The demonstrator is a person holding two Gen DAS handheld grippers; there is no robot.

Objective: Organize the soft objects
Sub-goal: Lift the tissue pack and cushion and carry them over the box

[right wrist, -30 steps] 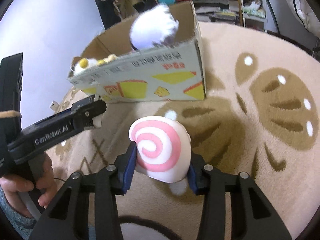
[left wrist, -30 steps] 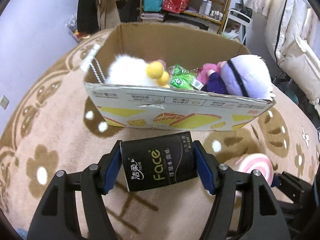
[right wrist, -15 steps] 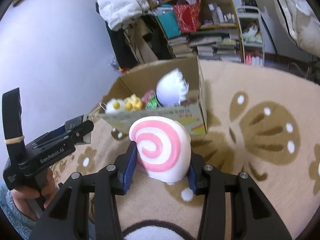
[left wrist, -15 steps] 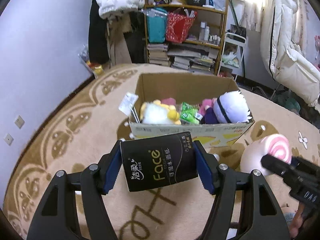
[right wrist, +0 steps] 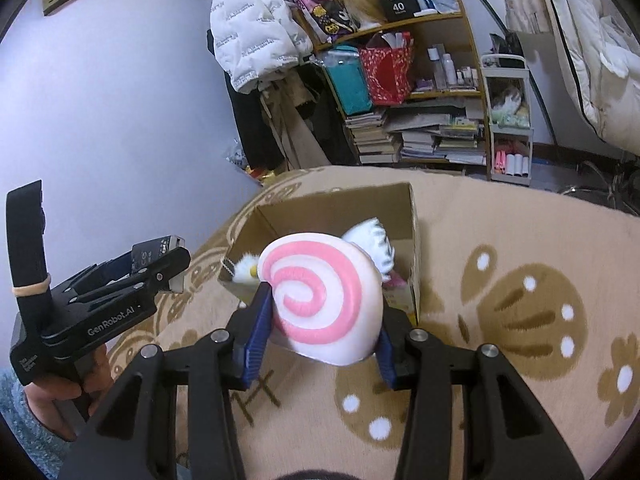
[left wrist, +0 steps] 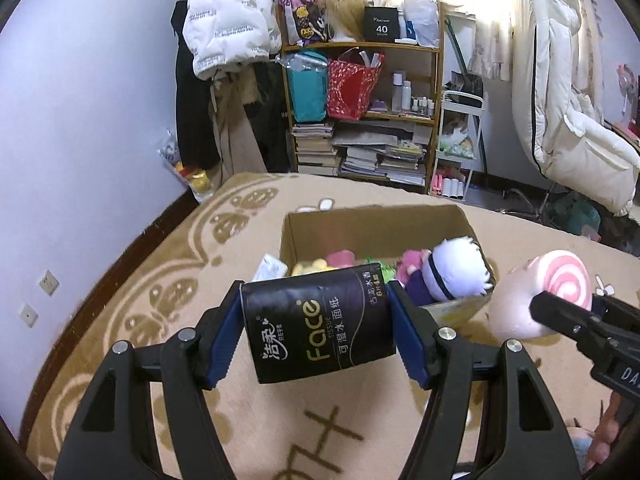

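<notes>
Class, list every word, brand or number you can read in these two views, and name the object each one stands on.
"Face", with "TISSUE" in small type: black tissue pack held in the left gripper.
"GenRobot.AI": side of the left gripper, seen from the right wrist.
"40": black box on the shelf top.
Chinese characters on the tissue pack: visible, not transcribed here.
Print on the white jacket and on the cardboard box: too small to read.

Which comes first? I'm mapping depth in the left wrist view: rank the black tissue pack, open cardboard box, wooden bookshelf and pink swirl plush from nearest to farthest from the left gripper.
1. Black tissue pack: clamped in the left gripper.
2. Pink swirl plush: off right, in the right gripper.
3. Open cardboard box: ahead on the rug.
4. Wooden bookshelf: against the back wall.
</notes>
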